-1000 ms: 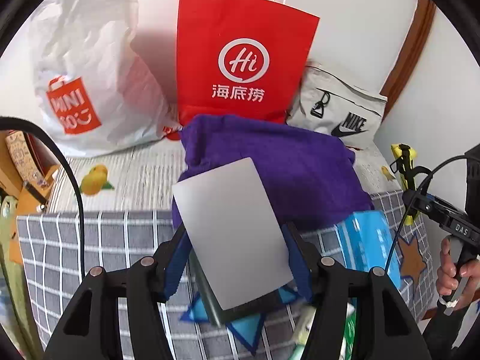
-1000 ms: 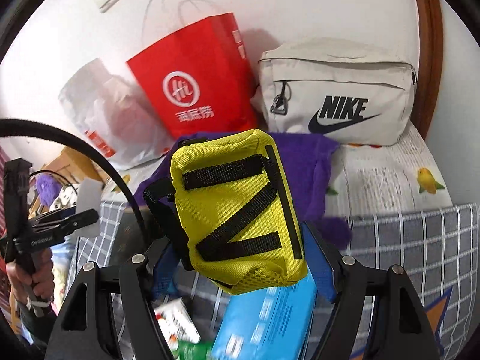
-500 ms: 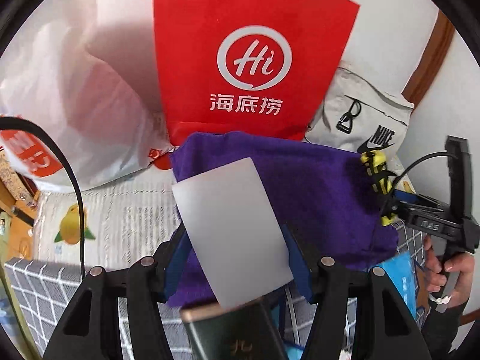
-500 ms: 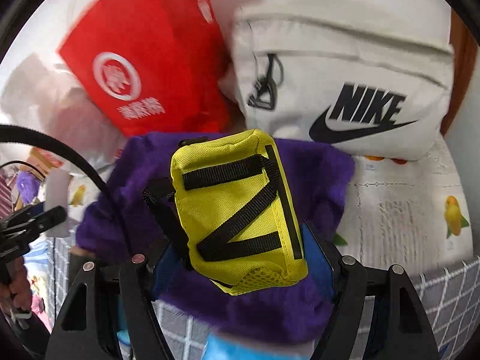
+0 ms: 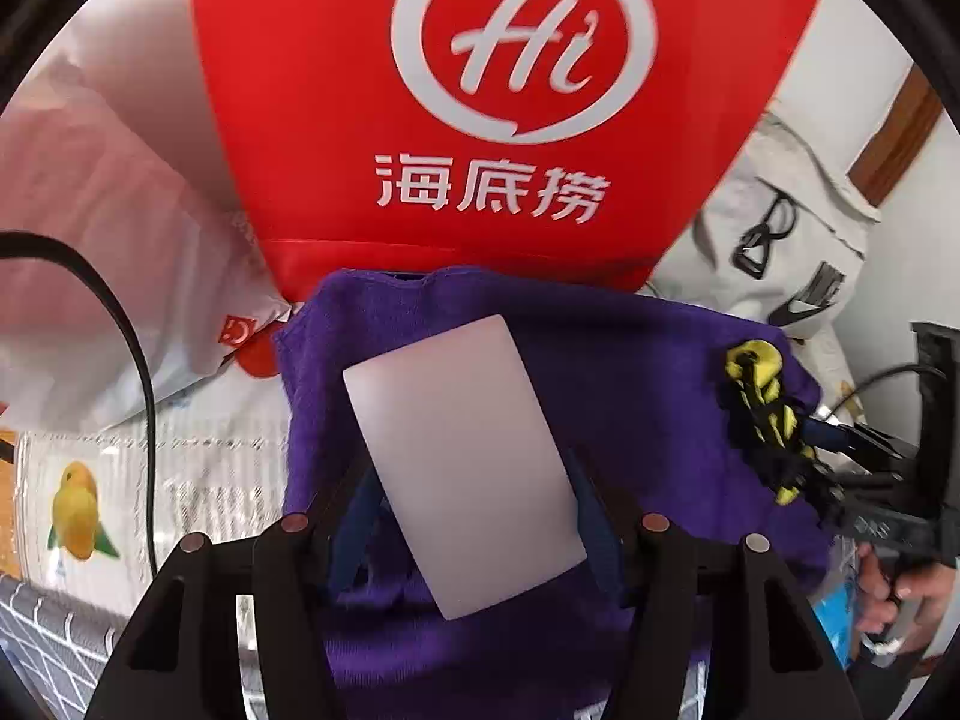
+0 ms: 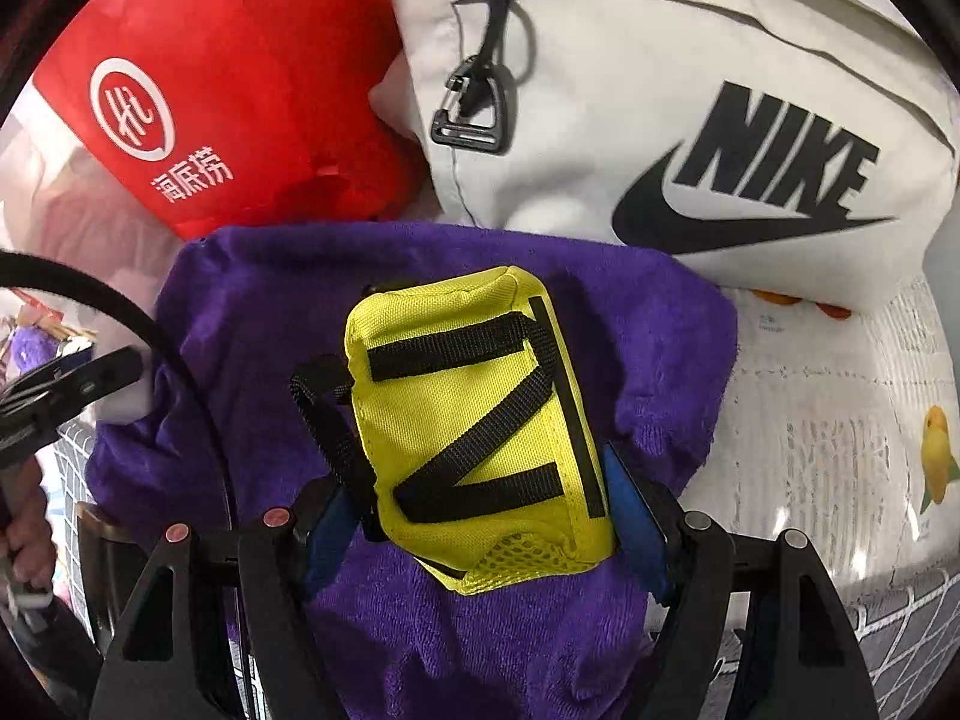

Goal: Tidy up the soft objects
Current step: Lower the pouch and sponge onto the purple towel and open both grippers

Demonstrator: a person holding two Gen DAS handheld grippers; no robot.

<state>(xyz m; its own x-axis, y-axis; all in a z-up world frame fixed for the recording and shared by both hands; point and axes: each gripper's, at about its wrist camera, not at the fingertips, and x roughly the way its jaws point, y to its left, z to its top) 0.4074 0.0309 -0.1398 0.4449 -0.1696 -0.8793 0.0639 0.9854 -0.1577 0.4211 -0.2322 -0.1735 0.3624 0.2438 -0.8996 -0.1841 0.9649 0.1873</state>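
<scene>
My left gripper (image 5: 474, 516) is shut on a flat pale grey pouch (image 5: 462, 462) and holds it over a purple towel (image 5: 630, 372) that lies in front of a red paper bag (image 5: 480, 108). My right gripper (image 6: 486, 516) is shut on a yellow pouch (image 6: 480, 420) with black straps, also over the purple towel (image 6: 252, 312). The yellow pouch (image 5: 759, 396) and the right gripper show at the right in the left wrist view. The left gripper's handle (image 6: 54, 396) shows at the left of the right wrist view.
A white Nike bag (image 6: 690, 120) stands behind the towel on the right, and shows in the left wrist view (image 5: 780, 228). A white plastic bag (image 5: 102, 228) lies left of the red bag (image 6: 198, 90). A fruit-print cloth (image 6: 840, 420) and grey checked bedding (image 5: 36, 630) cover the surface.
Both grippers have moved forward with their pouches, from above the checked bedding to over the purple towel, closer to the red bag and Nike bag.
</scene>
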